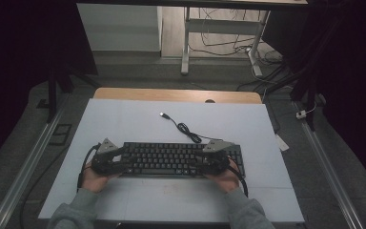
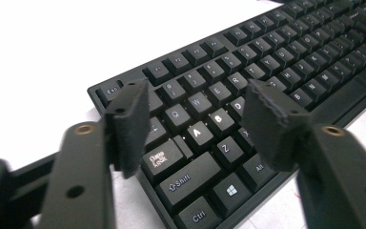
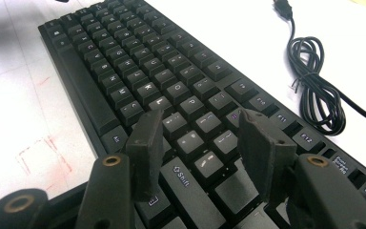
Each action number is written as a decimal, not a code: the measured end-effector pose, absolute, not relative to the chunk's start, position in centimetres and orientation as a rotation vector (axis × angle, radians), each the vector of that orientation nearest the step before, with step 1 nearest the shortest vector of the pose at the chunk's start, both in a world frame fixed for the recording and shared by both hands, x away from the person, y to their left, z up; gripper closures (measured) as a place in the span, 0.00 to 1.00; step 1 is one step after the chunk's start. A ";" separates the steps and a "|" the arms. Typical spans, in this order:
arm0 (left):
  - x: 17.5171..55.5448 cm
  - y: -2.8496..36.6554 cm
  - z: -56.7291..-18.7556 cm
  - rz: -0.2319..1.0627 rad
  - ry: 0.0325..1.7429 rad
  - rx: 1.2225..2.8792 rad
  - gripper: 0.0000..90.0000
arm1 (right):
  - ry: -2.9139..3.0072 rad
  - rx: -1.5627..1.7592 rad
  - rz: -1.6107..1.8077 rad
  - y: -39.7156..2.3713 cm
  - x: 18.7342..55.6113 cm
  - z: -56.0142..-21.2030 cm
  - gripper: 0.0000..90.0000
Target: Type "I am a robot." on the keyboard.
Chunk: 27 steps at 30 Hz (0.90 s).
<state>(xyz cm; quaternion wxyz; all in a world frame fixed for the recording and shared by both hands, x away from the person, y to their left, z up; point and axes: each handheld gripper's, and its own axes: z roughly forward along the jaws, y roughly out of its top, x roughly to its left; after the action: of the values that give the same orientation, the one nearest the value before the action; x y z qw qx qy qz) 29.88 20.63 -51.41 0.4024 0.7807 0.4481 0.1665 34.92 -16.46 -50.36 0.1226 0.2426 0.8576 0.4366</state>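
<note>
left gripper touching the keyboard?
Cannot tell. In the left gripper view the left gripper has open jaws over the keyboard near A and S, with no plain gap or contact.

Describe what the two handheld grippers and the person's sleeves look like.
Both the left gripper and right gripper are black with grey three-cornered top plates, trailing black cables. Their jaws carry flat black ridged pads on arms with brass-coloured rivets. The sleeves are grey.

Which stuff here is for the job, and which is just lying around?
For the job:
- keyboard
- left gripper, jaws apart over the left-hand keys
- right gripper, jaws apart over the right-hand keys

Just lying about:
- keyboard's coiled cable with its loose plug
- white mat
</note>
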 end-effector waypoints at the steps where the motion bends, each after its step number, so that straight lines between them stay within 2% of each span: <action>1: 29.9 20.6 -51.5 0.421 1.131 1.981 0.54 | 2.502 0.709 1.274 -16.5 35.0 -50.4 0.57; 4: 29.9 20.5 -51.6 0.423 1.129 1.997 0.61 | 2.501 0.715 1.270 -16.6 35.0 -50.3 0.57; 14: 30.3 19.6 -52.0 0.439 1.102 2.054 0.98 | 2.505 0.708 1.263 -16.5 35.1 -50.4 0.57; 27: 30.6 19.0 -52.6 0.433 1.099 2.089 0.99 | 2.513 0.709 1.245 -16.4 35.1 -50.5 0.57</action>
<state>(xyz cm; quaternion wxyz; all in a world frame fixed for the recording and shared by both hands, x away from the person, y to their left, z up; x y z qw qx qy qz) 30.62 18.96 -52.55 0.3622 0.8114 0.4269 0.1681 35.08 -16.41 -50.49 0.1239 0.2430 0.8620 0.4272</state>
